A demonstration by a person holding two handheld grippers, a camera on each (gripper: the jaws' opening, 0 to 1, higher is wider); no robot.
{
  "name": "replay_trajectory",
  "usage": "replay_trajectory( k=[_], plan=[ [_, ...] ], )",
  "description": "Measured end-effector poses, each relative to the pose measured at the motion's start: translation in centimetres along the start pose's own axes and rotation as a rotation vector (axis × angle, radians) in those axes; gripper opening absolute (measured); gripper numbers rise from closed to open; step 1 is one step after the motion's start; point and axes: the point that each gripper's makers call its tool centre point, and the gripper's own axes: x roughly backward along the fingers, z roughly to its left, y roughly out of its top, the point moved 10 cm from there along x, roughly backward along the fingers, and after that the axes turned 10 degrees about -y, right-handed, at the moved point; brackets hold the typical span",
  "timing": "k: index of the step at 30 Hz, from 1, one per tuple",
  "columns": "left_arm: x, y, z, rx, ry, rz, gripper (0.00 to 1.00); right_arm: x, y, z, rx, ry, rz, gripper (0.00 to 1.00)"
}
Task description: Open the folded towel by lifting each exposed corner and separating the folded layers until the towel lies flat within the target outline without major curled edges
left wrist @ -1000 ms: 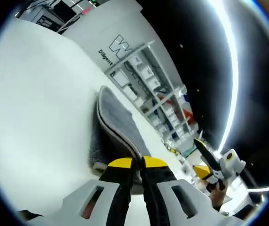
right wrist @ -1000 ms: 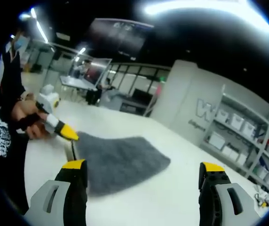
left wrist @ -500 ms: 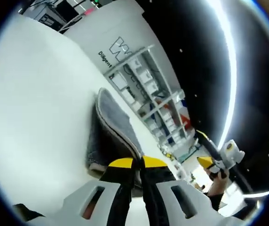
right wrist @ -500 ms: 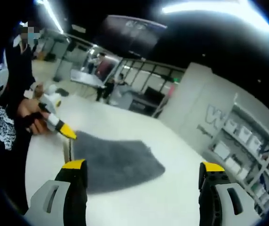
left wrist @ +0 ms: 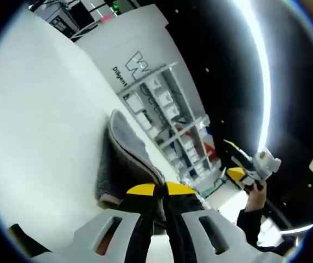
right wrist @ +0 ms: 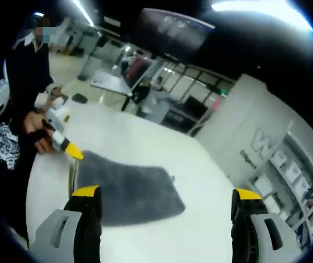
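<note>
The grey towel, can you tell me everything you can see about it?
The grey towel looks soft and fluffy, with a paler band along one edge. Most of it lies spread on the white table. The left gripper has its yellow-tipped jaws shut on one corner and holds that corner up, so in the left gripper view the cloth rises in a curved fold. The right gripper hangs open above it, not touching.

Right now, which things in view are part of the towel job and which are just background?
In the job:
- grey towel, one edge lifted off the white table
- left gripper, jaws shut on the towel's edge
- right gripper, jaws open, nothing between them

Just around:
- shelving with white bins
- white wall panel with a logo
- far table with people
</note>
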Motion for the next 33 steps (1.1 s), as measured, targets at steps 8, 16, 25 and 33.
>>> replay_trajectory(
  k=[8, 16, 25, 33],
  plan=[
    [0.1, 0.0, 0.0, -0.001, -0.019, 0.038, 0.04, -2.3, 0.6, -2.7, 0.005, 0.052, 0.049, 0.99],
    [-0.1, 0.1, 0.1, 0.011, -0.04, 0.05, 0.04, -4.6, 0.1, -4.5, 0.004, 0.108, 0.096, 0.97],
    [-0.2, 0.1, 0.0, 0.018, -0.068, 0.052, 0.04, -8.0, 0.3, -6.0, 0.055, 0.201, 0.141, 0.92],
    [-0.3, 0.0, 0.2, 0.018, -0.08, 0.066, 0.04, -10.4, 1.0, -7.4, 0.051, 0.25, 0.191, 0.85]
  ],
)
